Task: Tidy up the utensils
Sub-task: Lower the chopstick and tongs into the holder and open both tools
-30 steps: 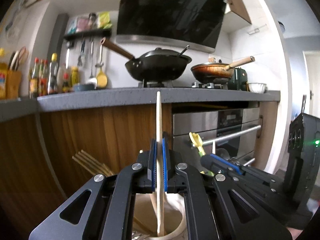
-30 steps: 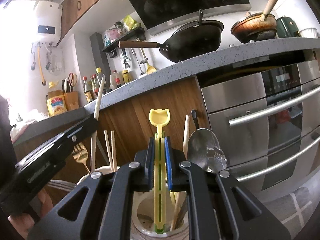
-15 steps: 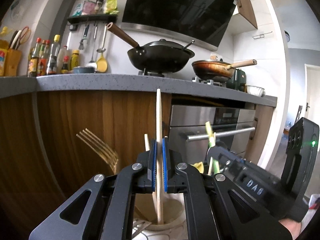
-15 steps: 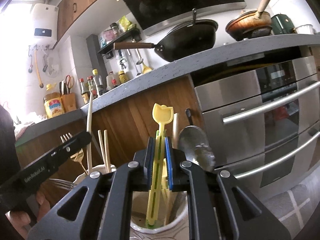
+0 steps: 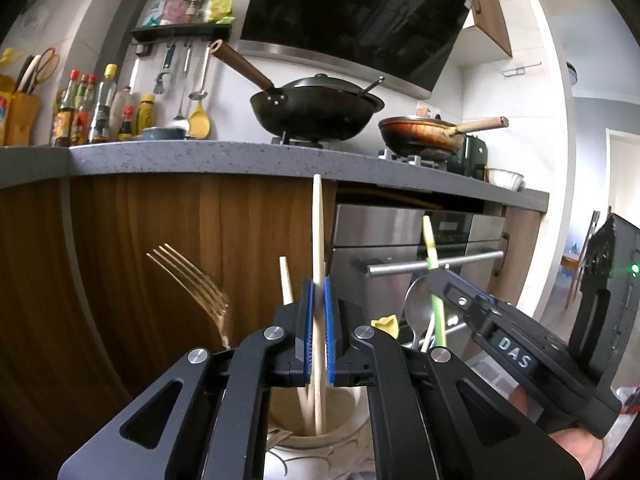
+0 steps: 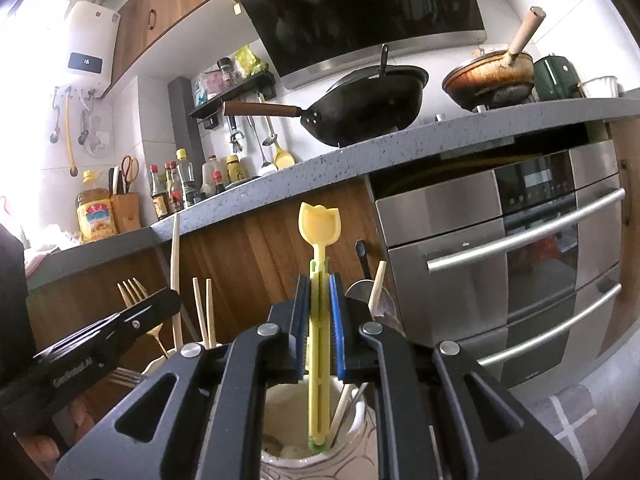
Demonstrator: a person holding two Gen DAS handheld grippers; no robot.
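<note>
My left gripper [image 5: 316, 300] is shut on a pale wooden chopstick [image 5: 318, 232] whose lower end stands inside a beige utensil holder [image 5: 352, 424]. A gold fork [image 5: 192, 284] leans out to the left. My right gripper [image 6: 320, 304] is shut on a yellow-green plastic utensil [image 6: 319, 232] with a tulip-shaped top, its lower end inside a white holder [image 6: 352, 412]. A metal spoon [image 6: 360, 288] and a wooden chopstick [image 6: 376, 284] stand in that holder. The right gripper shows in the left wrist view [image 5: 460, 300]; the left gripper shows in the right wrist view [image 6: 160, 308].
A grey countertop [image 5: 240, 156] with wood cabinets [image 5: 160, 220] is behind. A black wok [image 5: 316, 112] and a brown pan [image 5: 420, 136] sit on the stove. A steel oven [image 6: 520, 248] is to the right. Sauce bottles [image 5: 88, 108] stand at left.
Both grippers have risen a little relative to the holders, keeping hold of their utensils. More of the gold fork and spoon shows in the left wrist view.
</note>
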